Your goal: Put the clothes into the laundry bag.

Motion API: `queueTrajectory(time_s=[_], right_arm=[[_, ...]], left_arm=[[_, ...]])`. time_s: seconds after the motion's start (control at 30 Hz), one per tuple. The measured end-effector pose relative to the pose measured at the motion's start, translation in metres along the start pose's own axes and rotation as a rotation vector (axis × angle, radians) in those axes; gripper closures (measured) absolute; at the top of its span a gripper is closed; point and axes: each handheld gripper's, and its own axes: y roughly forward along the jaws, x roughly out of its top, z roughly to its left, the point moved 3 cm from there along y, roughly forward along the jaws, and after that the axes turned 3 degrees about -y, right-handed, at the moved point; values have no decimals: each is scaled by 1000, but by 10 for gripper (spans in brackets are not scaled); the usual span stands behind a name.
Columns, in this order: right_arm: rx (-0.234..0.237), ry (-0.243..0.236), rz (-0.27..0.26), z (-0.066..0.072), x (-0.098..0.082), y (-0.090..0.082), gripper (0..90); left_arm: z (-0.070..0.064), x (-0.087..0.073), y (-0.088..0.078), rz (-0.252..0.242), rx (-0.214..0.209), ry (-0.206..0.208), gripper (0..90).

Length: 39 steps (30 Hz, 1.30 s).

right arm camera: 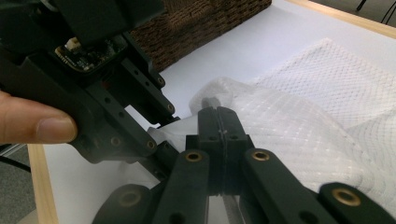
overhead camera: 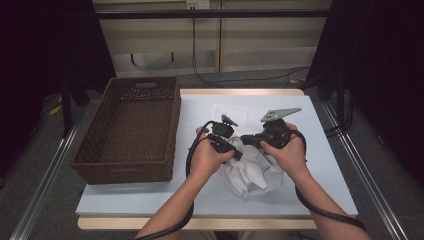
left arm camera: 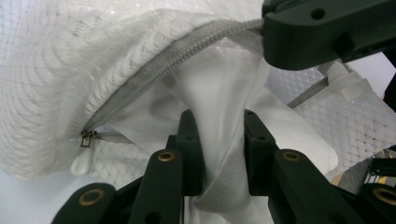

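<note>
one mesh bag (overhead camera: 252, 172), one white cloth (left arm camera: 219, 107), one basket (overhead camera: 131, 129), two tongs.

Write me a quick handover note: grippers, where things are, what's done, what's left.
Left gripper: jaws set around white cloth, a fold bunched between them at the mouth of the mesh bag.
Right gripper: shut on the bag's zipper edge, holding the mouth open.
Bag lies mid-table; basket stands at the left.
Done: bag unzipped, cloth partly inside.
Left, probably: work the cloth fully in or out; I can't tell which.
</note>
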Motion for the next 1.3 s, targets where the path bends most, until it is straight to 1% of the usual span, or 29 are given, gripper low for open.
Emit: queueTrajectory(time_s=[0.13, 0.2, 0.3, 0.5, 0.53, 0.57, 0.63, 0.67, 0.77, 0.9, 1.0, 1.03, 1.07, 1.17, 1.3], right_arm=[[-2, 3, -1, 0, -1, 0, 900], [-3, 3, 0, 0, -1, 0, 900], [-1, 3, -6, 0, 0, -1, 900], [-2, -2, -12, 1, 3, -2, 900], [-3, 0, -11, 0, 3, -2, 900], [-2, 2, -10, 0, 2, -2, 900], [-2, 0, -11, 1, 2, -2, 900], [-2, 3, -9, 1, 2, -1, 900], [-1, 4, -11, 1, 2, 0, 900], [0, -2, -5, 2, 3, 1, 900], [-1, -7, -4, 2, 4, 1, 900], [-1, -7, -4, 2, 4, 1, 900], [2, -6, -5, 2, 4, 1, 900], [1, -3, -4, 2, 3, 2, 900], [0, 0, -4, 0, 1, 0, 900]], left_arm=[[0, 1, -2, -9, 6, 5, 729], [-1, 2, -2, -27, 10, -13, 729], [-2, 3, -5, -41, 17, -8, 729], [-2, 4, -9, -41, 19, 1, 730], [-2, 4, -9, -40, 18, -8, 729], [-2, 4, -10, -39, 17, -3, 730], [-2, 3, -10, -32, 21, -19, 730], [-1, 3, -11, -28, 21, -7, 730], [0, 3, -12, -25, 14, -9, 730], [-1, 3, -11, -27, 15, -7, 730], [-3, 4, -6, -37, 7, -19, 728], [-3, 4, -5, -30, 2, -10, 728], [-3, 4, -3, -30, -1, -11, 728], [-4, 5, 0, -30, 9, -1, 727], [-2, 5, 1, -28, 6, -4, 727]])
